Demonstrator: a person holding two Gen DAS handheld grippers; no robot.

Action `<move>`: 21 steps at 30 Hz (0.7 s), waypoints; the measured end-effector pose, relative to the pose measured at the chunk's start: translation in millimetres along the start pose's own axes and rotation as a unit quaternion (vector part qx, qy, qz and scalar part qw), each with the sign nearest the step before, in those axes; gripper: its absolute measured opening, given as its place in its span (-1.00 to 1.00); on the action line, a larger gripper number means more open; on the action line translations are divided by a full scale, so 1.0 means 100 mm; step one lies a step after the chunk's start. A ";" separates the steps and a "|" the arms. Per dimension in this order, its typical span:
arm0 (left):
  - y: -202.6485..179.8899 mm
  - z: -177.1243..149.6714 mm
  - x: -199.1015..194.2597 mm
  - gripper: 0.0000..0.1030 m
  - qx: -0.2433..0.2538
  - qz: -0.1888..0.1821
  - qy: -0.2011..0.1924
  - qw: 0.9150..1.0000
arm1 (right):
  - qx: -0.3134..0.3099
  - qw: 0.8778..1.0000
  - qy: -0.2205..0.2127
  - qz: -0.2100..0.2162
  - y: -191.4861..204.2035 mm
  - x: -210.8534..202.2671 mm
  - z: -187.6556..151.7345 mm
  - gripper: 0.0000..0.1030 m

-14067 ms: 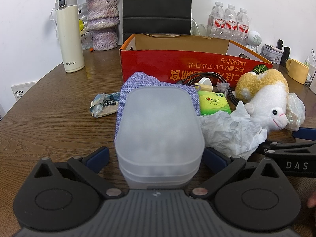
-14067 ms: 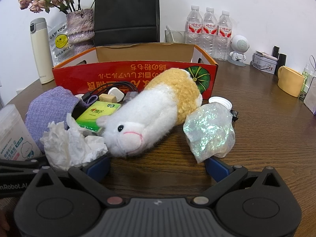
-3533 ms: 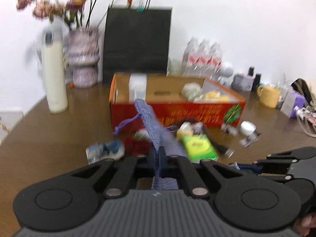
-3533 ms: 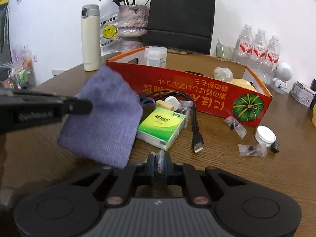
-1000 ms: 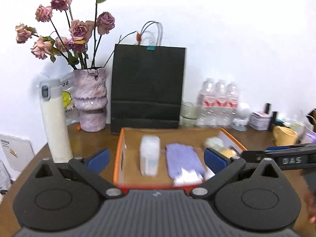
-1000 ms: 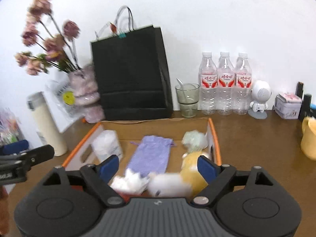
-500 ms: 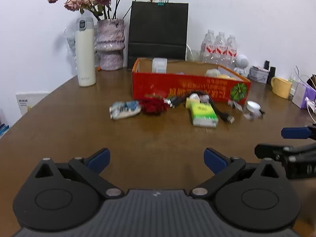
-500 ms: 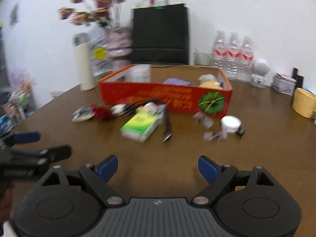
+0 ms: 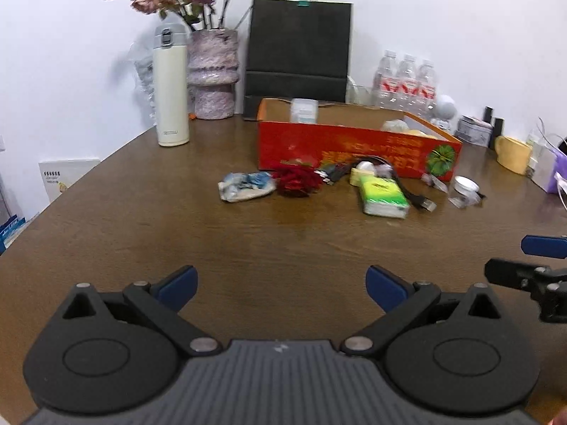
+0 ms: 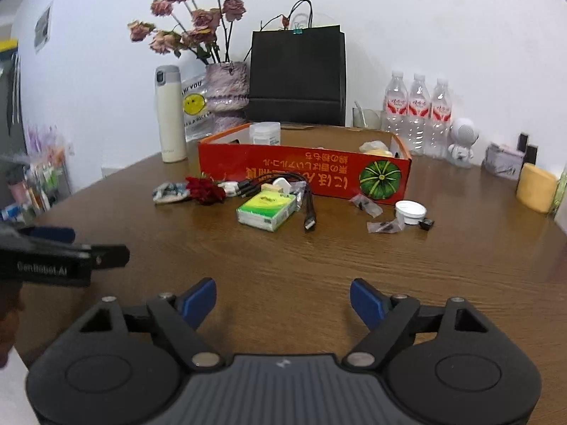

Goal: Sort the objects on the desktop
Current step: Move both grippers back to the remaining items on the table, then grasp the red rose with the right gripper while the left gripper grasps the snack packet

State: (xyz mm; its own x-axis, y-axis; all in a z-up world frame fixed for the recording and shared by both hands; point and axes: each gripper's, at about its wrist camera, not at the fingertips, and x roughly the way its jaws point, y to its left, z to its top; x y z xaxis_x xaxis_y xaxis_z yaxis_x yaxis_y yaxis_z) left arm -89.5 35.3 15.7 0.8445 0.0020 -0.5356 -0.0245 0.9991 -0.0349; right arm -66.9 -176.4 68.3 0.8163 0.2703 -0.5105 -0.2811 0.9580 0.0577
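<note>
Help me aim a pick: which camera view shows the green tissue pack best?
The right wrist view: the green tissue pack is sharp, showing its top and two sides. In the left wrist view it is blurred by motion.

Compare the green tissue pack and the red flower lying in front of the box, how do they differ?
The green tissue pack is a flat, boxy packet in bright green and white; the red flower is a dark red, ruffled clump with no clear edges. The tissue pack lies near the black cable, while the red flower lies further left, beside a crumpled wrapper. Both rest on the wooden table, outside the red box.
</note>
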 end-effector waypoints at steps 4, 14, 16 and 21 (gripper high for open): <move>0.27 0.12 0.13 1.00 -0.021 0.021 0.011 0.999 | -0.021 1.000 -0.005 0.016 0.04 0.24 0.21 0.57; 0.82 0.38 0.46 1.00 -0.033 0.052 0.021 0.998 | -0.058 0.992 0.013 0.112 0.58 1.44 1.01 0.45; 0.86 0.43 0.55 1.00 -0.037 0.053 0.024 0.998 | -0.063 0.991 0.038 0.108 0.70 1.75 1.13 0.42; 0.79 0.57 0.76 0.86 -0.014 0.014 0.019 1.000 | -0.017 0.988 0.086 0.126 0.66 2.12 1.17 -0.23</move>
State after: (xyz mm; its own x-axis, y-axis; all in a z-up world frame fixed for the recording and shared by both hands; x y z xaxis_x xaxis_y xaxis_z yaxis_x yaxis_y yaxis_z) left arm 2.8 117.0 20.3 0.8223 0.0287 -0.5684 -0.0638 0.9971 -0.0419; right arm 146.4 -44.7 64.8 0.6210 0.4772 -0.6217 -0.4845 0.8573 0.1740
